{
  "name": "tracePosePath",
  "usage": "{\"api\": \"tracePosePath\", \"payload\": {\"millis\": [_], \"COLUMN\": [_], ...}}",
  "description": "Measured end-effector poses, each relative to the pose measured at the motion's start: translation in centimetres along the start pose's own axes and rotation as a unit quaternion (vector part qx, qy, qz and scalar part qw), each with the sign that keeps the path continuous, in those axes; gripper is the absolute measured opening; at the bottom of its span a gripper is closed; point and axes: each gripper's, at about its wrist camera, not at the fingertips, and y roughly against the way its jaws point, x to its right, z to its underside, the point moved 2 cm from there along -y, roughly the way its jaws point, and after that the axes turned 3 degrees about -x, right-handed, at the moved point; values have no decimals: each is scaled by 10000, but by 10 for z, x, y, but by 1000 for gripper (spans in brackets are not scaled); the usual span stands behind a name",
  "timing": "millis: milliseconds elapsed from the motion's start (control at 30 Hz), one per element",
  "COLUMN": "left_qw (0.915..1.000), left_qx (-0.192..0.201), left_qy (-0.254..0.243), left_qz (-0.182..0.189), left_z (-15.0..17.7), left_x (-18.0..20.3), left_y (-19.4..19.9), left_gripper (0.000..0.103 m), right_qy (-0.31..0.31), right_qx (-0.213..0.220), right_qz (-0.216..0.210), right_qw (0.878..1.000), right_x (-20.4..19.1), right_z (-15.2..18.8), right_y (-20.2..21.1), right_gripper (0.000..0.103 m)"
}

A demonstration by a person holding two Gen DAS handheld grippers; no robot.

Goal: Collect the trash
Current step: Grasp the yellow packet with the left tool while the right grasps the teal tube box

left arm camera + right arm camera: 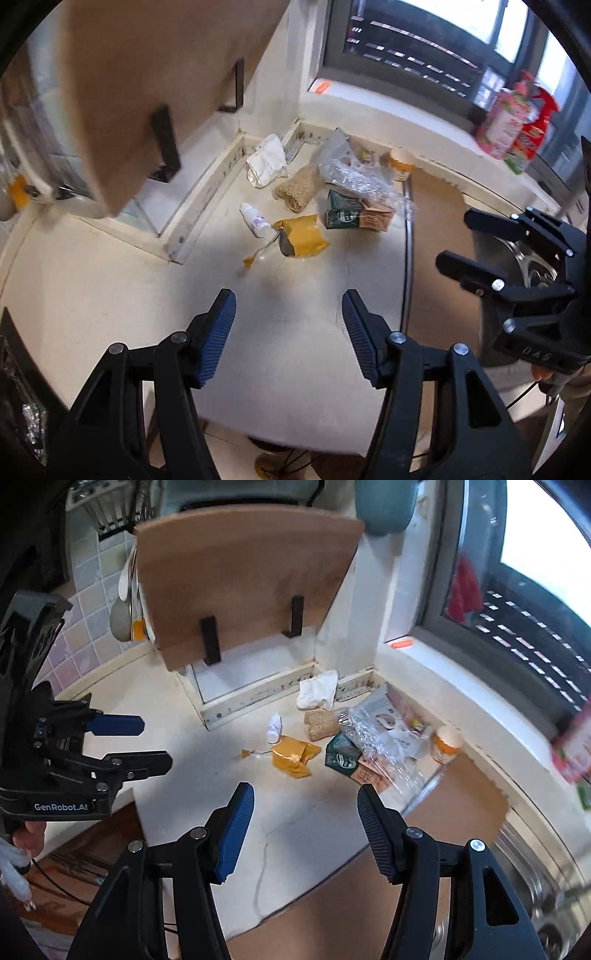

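A cream kitchen counter (110, 277) holds trash beside the window sill (369, 110): a crumpled yellow packet (301, 236), a clear plastic wrapper (354, 177), a white bottle (255, 220). The left gripper (289, 321) and right gripper (306, 812) gape wide, empty.

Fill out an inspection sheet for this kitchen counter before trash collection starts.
Surface: cream countertop, a hairline crack across it.
Job's things: yellow wrapper, small white bottle, green carton, crumpled clear plastic, white cloth, orange-and-white cup, all loose near the corner.
Clutter: bag of brown grains beside the cloth.
Grippers: left gripper and right gripper both open, nothing between the jaws, short of the pile.
Cables: a thin black cable under the left hand.
Surroundings: window to the right, steel sink, brown board, tiled wall.
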Motion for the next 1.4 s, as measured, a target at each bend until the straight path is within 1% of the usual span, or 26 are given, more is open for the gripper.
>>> {"api": "tracePosePath", "payload": {"millis": [100, 267, 367, 500, 700, 767, 833, 967, 1033, 1233, 1300, 1333, 1400], "left_qw": [9998, 9986, 9977, 9965, 9949, 9947, 9944, 9936, 9935, 9921, 9921, 9921, 9920], "left_qx": [-122, -434, -565, -686, -780, -794, -812, -867, -891, -1025, -1035, -1033, -1042], "left_qy": [124, 313, 383, 477, 635, 654, 676, 721, 712, 710, 684, 672, 664], "left_qz": [-12, -8, -11, -29, 2, -7, 2, 36, 20, 121, 197, 219, 254], "left_z": [-10, -29, -32, -36, -43, -44, -47, -52, -55, -58, -58, -58, -59], "left_x": [0, -2, -3, -5, -11, -12, -13, -17, -18, -19, -18, -18, -19], "left_y": [-34, -94, -117, -139, -155, -159, -163, -172, -176, -189, -191, -192, -193], "left_gripper": [57, 57, 57, 57, 57, 57, 57, 57, 57, 57, 57, 57, 57], "right_qy": [162, 308, 429, 717, 930, 1008, 1114, 1078, 1069, 1185, 1344, 1454, 1721], "right_qx": [-187, -454, -594, -716, -677, -612, -578, -544, -653, -798, -960, -999, -1082], "right_qz": [-214, -455, -536, -468, -306, -398, -151, -116, -73, -445, -616, -655, -571], "right_qw": [9995, 9975, 9959, 9937, 9929, 9922, 9920, 9926, 9921, 9887, 9843, 9821, 9774], "right_x": [24, 39, 42, 44, 48, 50, 51, 64, 71, 75, 72, 69, 65], "right_z": [-7, -4, -3, -4, -7, -10, -13, -19, -23, -27, -25, -23, -18], "right_y": [-49, -118, -152, -190, -212, -215, -218, -225, -234, -242, -247, -248, -254], "right_gripper": [59, 59, 59, 59, 59, 59, 59, 59, 59, 59, 59, 59, 59]}}
